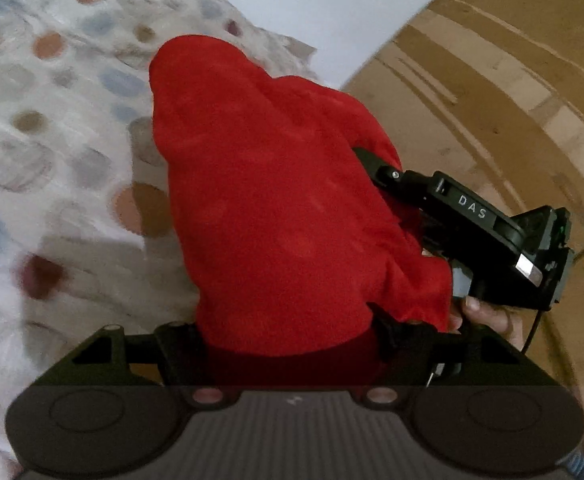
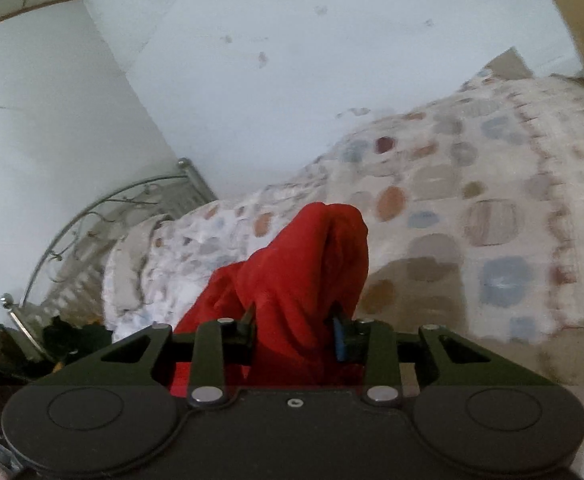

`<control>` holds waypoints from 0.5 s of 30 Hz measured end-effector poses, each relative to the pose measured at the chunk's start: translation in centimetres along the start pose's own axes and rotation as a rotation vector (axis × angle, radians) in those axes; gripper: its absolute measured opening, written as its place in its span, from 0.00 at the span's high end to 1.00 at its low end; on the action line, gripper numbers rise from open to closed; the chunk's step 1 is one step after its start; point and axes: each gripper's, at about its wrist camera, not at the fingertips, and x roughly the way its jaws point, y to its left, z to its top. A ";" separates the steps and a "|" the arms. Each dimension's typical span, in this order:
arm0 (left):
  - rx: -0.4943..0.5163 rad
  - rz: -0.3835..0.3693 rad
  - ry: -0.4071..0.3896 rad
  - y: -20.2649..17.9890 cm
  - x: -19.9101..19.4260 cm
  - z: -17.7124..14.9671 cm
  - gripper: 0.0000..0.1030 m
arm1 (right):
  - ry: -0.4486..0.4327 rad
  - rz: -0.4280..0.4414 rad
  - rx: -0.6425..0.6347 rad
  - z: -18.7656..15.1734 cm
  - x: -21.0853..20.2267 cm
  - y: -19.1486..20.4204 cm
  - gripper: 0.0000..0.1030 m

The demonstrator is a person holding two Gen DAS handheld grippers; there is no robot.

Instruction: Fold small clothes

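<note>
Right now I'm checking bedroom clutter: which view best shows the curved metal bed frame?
The right wrist view: the curved metal bed frame stands against the white wall. The left wrist view shows none of it.

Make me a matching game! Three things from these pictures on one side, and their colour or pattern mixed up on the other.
Things:
1. soft fleece garment
2. bed cover
3. curly metal bed frame

Looks:
A. silver
B. plain red
C. pale with coloured spots

Pairs: 1-B, 2-C, 3-A
</note>
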 end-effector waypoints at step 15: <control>-0.131 0.095 0.011 11.6 -1.1 -3.5 0.13 | 0.184 -0.032 0.042 -7.3 12.4 -0.8 0.48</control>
